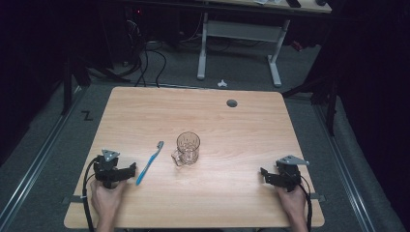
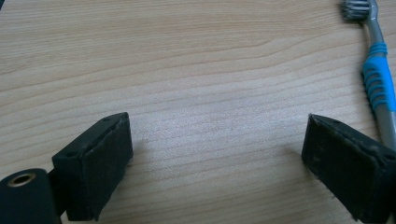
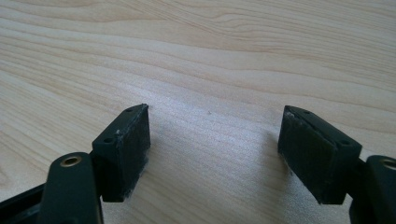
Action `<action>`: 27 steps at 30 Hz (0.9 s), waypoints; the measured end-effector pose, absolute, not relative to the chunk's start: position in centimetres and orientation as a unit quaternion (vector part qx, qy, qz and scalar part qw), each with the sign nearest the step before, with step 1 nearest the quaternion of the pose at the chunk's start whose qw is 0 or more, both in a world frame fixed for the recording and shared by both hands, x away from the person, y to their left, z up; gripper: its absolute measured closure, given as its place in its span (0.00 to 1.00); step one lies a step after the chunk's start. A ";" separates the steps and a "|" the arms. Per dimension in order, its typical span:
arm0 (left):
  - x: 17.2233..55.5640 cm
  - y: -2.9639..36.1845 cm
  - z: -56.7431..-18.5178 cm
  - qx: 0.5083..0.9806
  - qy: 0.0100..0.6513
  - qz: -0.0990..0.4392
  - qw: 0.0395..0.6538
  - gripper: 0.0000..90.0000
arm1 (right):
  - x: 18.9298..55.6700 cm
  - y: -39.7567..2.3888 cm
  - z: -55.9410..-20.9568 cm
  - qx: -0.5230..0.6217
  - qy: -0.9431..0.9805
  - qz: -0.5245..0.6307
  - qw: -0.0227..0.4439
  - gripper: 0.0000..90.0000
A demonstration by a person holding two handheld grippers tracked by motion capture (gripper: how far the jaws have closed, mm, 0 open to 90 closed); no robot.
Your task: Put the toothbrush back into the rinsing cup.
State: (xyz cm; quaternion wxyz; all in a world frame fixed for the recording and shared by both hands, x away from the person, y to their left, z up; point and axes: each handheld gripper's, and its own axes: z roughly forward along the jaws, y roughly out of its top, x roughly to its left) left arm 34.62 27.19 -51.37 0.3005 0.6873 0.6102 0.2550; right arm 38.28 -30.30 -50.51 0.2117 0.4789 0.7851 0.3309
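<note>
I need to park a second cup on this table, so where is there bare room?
The wooden table is bare across its far half up to the round grey grommet, and between the clear glass mug and right gripper. It is tighter between the blue toothbrush and left gripper.

A light wooden counter (image 1: 227,193) is carrying a blue toothbrush (image 1: 149,164) lying flat near its front left, with a glass mug (image 1: 186,149) standing just beside it.

In the left gripper view the toothbrush (image 2: 376,79) is running off the top right edge (bristles clipped), its lower handle passing behind the right-hand jaw of the left gripper (image 2: 215,163).
</note>
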 end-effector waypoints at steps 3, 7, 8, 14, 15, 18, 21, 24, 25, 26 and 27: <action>34.6 27.2 -51.4 0.687 0.611 0.255 0.300 0.10 | 38.3 -30.3 -50.5 0.479 0.785 0.331 0.212 0.28; 34.7 27.2 -51.4 0.686 0.612 0.254 0.301 0.10 | 38.3 -30.3 -50.5 0.479 0.785 0.331 0.212 0.28; 34.7 27.2 -51.3 0.687 0.612 0.255 0.299 0.10 | 38.3 -30.3 -50.5 0.479 0.785 0.330 0.212 0.28; 34.7 27.3 -51.3 0.679 0.617 0.261 0.300 0.15 | 38.3 -30.3 -50.5 0.481 0.784 0.330 0.213 0.28; 34.7 27.3 -51.3 0.675 0.620 0.262 0.302 0.16 | 38.3 -30.3 -50.5 0.481 0.784 0.330 0.213 0.28; 34.7 27.4 -51.3 0.678 0.618 0.262 0.301 0.17 | 38.3 -30.3 -50.5 0.481 0.784 0.329 0.213 0.28; 34.7 27.4 -51.3 0.679 0.616 0.261 0.302 0.17 | 38.3 -30.3 -50.5 0.481 0.784 0.329 0.214 0.28; 34.7 27.5 -51.3 0.679 0.615 0.262 0.303 0.17 | 38.3 -30.3 -50.5 0.482 0.784 0.329 0.214 0.28; 34.8 27.5 -51.3 0.681 0.614 0.260 0.301 0.18 | 38.3 -30.3 -50.5 0.482 0.784 0.329 0.214 0.28; 34.8 27.5 -51.3 0.681 0.614 0.260 0.301 0.18 | 38.3 -30.3 -50.5 0.482 0.784 0.329 0.214 0.28; 34.9 27.6 -51.2 0.684 0.614 0.256 0.299 0.18 | 38.2 -30.3 -50.5 0.482 0.783 0.329 0.214 0.28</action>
